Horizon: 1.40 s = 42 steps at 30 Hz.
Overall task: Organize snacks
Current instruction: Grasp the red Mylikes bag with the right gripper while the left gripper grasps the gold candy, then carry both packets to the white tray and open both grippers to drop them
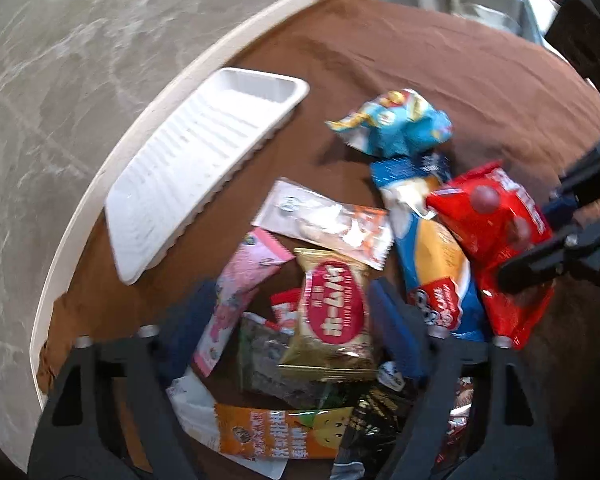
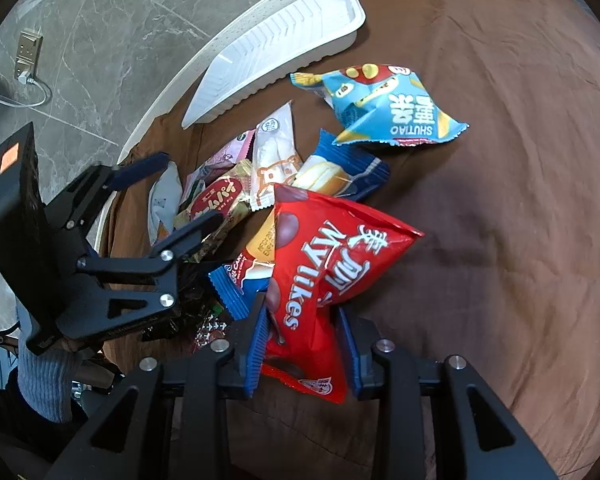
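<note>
My right tongs (image 2: 304,344), angled down, pinching glossy red bag (image 2: 332,264); left tongs (image 1: 296,336) spread over gold packet (image 1: 332,312), 9 o'clock of red bag.

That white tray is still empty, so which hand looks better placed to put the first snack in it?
The right. Its gripper is already shut on the red Mylikes bag and only has to carry it to the white tray. The left gripper holds nothing; its jaws stand open around the gold packet.

Red bag (image 2: 328,276), right wrist view: "MYlikes" in white, with Chinese characters beside it. Light-blue bag (image 2: 384,108) at 12 o'clock from it: "SHUTIAO", upside down, under large Chinese characters. Dark-blue wrapper (image 2: 240,280) at 9 o'clock: partial "CAKE". Remaining print unreadable.
</note>
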### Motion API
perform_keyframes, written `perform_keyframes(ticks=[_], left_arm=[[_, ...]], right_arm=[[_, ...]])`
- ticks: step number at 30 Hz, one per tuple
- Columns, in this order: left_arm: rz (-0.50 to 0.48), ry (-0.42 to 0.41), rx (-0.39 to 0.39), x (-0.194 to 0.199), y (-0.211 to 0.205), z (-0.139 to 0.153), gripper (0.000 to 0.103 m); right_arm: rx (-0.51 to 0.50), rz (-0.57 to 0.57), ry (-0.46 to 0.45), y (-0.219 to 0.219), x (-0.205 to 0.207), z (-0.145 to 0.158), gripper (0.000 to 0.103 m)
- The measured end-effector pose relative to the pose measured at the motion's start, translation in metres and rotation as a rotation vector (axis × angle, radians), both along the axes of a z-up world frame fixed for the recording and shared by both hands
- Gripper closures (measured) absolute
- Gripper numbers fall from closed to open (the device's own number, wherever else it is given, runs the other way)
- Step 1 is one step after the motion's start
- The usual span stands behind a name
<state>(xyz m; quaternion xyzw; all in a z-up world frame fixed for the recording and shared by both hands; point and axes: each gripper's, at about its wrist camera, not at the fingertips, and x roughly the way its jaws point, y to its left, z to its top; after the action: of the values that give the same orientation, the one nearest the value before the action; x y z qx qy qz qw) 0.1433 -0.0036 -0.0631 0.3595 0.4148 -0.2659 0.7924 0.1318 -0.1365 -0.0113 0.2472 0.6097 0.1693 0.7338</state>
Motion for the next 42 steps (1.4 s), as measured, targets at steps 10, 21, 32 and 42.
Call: perform_keyframes(ticks=[10, 21, 32, 42], left_arm=[[0.012, 0.138, -0.055, 0.008, 0.005, -0.014, 0.083], [0.068, 0.283, -0.196, 0.026, 0.029, 0.006, 0.089], [0.125, 0.305, -0.365, 0.046, 0.056, 0.048, 0.09], [0.248, 0.26, -0.495, 0.121, 0.08, 0.081, 0.09]], right_arm=[[-0.01, -0.005, -0.008, 0.0, -0.002, 0.002, 0.066], [0.06, 0.002, -0.003, -0.008, -0.002, 0.005, 0.067], [0.168, -0.031, -0.024, -0.03, 0.013, 0.035, 0.068], [0.217, -0.023, -0.111, -0.045, 0.099, 0.076, 0.068]])
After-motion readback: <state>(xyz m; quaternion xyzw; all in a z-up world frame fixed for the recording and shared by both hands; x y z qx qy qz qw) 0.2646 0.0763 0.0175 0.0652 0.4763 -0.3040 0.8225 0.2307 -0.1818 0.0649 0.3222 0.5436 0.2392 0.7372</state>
